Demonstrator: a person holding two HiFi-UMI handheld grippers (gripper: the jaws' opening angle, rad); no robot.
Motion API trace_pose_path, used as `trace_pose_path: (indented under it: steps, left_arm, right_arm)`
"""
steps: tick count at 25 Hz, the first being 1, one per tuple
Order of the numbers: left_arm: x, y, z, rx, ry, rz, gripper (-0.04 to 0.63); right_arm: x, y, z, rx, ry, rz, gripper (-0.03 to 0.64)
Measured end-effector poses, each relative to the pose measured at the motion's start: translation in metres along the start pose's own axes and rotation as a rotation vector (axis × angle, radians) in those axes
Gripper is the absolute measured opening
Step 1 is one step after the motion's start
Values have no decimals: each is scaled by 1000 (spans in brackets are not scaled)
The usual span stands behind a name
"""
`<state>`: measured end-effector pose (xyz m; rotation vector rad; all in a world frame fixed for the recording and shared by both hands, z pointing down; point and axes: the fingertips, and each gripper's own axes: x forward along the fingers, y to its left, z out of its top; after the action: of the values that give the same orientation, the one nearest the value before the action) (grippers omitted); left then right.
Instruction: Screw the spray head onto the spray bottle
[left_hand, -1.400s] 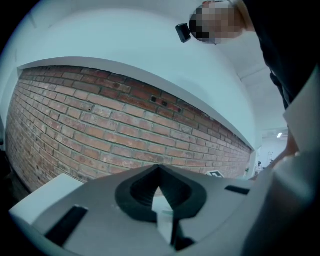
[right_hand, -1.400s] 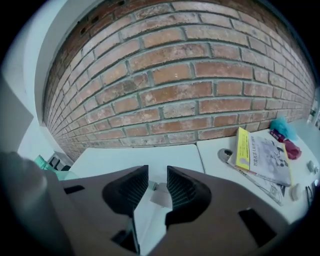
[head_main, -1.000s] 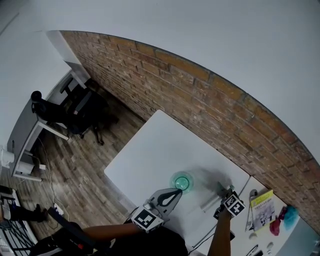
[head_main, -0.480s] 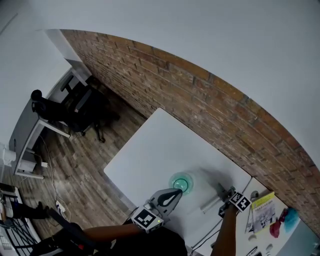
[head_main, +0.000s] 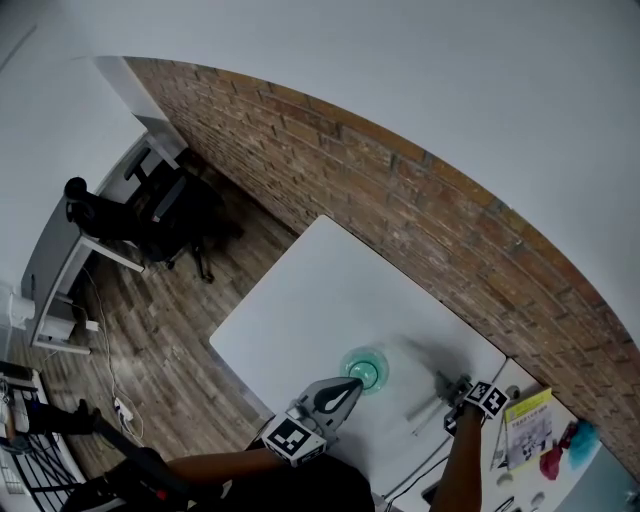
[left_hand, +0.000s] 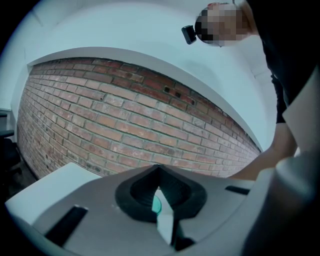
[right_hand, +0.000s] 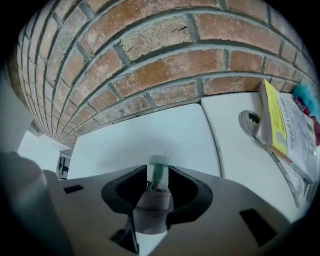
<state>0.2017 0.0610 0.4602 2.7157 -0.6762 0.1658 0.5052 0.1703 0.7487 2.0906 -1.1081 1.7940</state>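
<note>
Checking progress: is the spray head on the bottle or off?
Off: the spray head is between the jaws of the right gripper, which have just been opening, apart from the green spray bottle.

Left gripper (head_main: 356, 383) lies near level, jaws together; right gripper (right_hand: 158, 181) points steeply down, jaws just opening around the spray head (right_hand: 159, 163).

Right claw over the spray head

The right claw (right_hand: 157, 168) points down at a white desk (right_hand: 145, 135) with its jaws partly apart, having just been opening. The spray head (right_hand: 155, 202) sits between them, grey collar nearest, green tip (right_hand: 159, 161) beyond the pads, which stand close beside it without clearly pressing. A brick wall (right_hand: 150, 60) runs behind the desk. To the right lie a round metal piece (right_hand: 248, 121) and a yellow booklet (right_hand: 286, 125).
</note>
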Motion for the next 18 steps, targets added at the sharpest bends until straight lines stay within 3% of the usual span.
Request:
trace_pose_path:
  steps: [7, 12, 18]
  left_arm:
    - [2, 0, -3, -14, 42, 1, -1]
    - [2, 2, -7, -16, 40, 7, 0]
    - [2, -2, -3, -27, 46, 15, 0]
  right_arm:
    - [9, 1, -4, 37, 94, 32, 130]
    - [16, -4, -13, 139, 164, 74, 146]
    - [18, -10, -18, 86, 205, 56, 149]
